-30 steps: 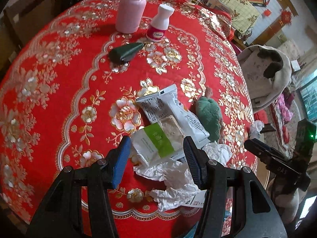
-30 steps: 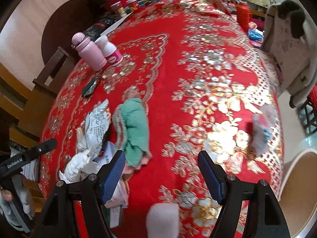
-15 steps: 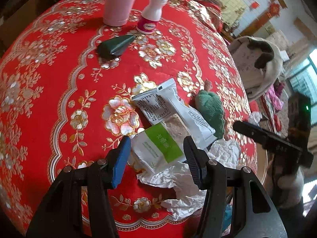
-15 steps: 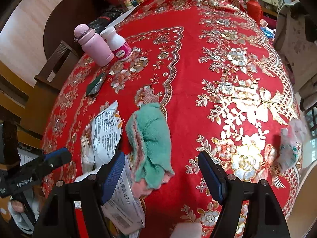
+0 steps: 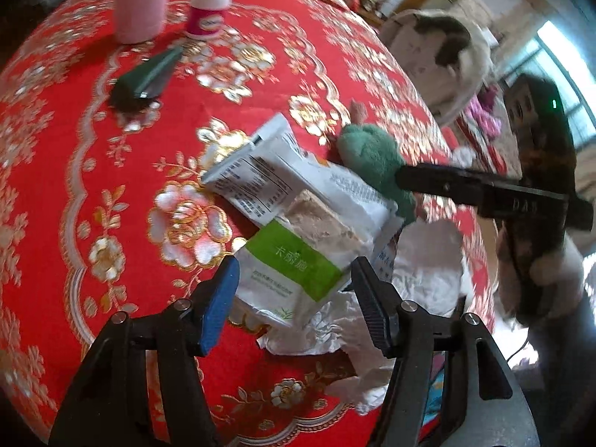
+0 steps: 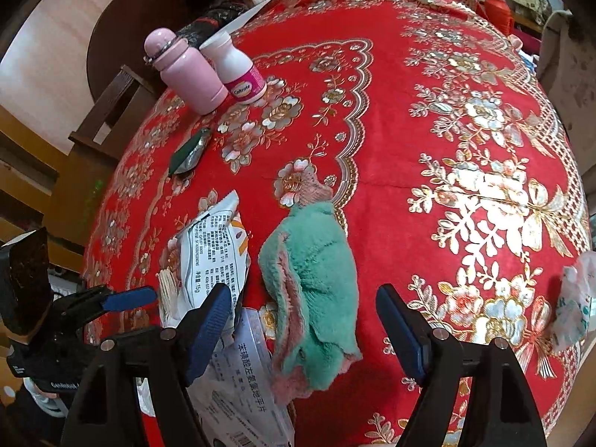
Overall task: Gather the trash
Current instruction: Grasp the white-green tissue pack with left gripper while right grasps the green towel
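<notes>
— What's nearest the left gripper [image 5: 294, 298]?

— Its jaws are opening, pointed down over the green-and-white snack wrapper [image 5: 294, 264] at the counter's near edge. The wrapper's lower end lies between the fingers, but the pads aren't pressing it. Crumpled white tissue paper [image 5: 335, 327] sits under and beside it.

— And the right gripper [image 6: 301, 327]?

— Also opening, nothing pinched. It hangs over a green fuzzy cloth [image 6: 313, 290] with pink lining; a printed medicine box [image 6: 246, 395] lies by its left finger.

— Any more trash?

— A white printed wrapper [image 5: 253, 182] just beyond the green one, overlapping it. A small crumpled packet [image 6: 575, 298] lies well apart, on the right rim of the red embroidered tablecloth [image 6: 409, 149].

— Farther back?

— A dark green pouch [image 5: 149, 78] lies mid-counter. Beyond it stand a pink flask [image 6: 186, 70] and a white Caltrate bottle [image 6: 238, 70], side by side.
</notes>
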Tool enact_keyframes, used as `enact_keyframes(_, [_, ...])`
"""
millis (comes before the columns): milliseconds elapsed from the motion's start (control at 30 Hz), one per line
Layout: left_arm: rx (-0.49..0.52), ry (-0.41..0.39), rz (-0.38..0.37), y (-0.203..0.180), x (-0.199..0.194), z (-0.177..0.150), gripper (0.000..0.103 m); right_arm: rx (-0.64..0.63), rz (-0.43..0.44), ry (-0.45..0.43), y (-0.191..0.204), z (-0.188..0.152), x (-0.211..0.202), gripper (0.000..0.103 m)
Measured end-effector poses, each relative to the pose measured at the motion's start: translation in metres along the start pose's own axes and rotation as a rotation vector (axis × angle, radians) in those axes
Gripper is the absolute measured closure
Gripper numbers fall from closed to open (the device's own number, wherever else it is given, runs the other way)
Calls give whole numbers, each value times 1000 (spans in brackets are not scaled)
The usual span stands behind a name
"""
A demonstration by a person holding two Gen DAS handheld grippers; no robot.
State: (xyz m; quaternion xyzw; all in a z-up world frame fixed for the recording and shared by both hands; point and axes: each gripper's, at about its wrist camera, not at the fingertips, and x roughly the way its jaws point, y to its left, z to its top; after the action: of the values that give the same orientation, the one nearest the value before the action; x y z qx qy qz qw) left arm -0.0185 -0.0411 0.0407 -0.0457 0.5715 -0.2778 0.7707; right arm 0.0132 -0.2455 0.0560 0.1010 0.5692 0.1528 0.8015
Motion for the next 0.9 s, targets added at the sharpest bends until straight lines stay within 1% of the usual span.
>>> enact_keyframes(100, [64,17,4,-5,5,3,40,3,-6,12,0,2,6,25])
enact_keyframes(167, [88,25,10,-6,8,5,40,9,-10,18,0,4,11,25])
enact_keyframes(300, [116,60,63,-4,23,11,40,12,-16,36,0,6,22,25])
enact_keyframes(333, [102,63,46,-2,24,13,40,14,-15,35,0,6,24,25])
enact_keyframes(367, [83,59,37,1,25,14,40,17,-18,33,0,6,25,28])
enact_keyframes(400, [70,56,36,2,24,15,41,25,-18,26,-1,6,26,33])
enact_keyframes(433, [53,50,36,5,24,16,42,32,-13,20,-2,6,25,43])
enact_keyframes(467, [39,43,33,7,22,17,45,38,-16,9,-3,6,23,50])
enact_keyframes(500, [15,36,28,11,19,18,50,38,-12,3,-3,6,21,52])
enact_keyframes(533, [-1,26,24,13,16,18,52,36,-3,-2,-4,5,19,55])
enact_keyframes(567, [-13,12,27,14,13,19,53,32,2,-6,-3,5,17,56])
enact_keyframes(633, [-30,-14,41,17,5,20,61,19,-1,-25,-2,4,11,58])
enact_keyframes(700, [-49,-43,62,19,-4,21,65,15,8,-46,-1,2,3,58])
enact_keyframes(767, [-70,-74,69,18,-16,22,66,16,18,-66,-1,0,-5,59])
enact_keyframes(900, [-78,-119,87,10,-33,24,67,15,32,-99,0,-3,-21,59])
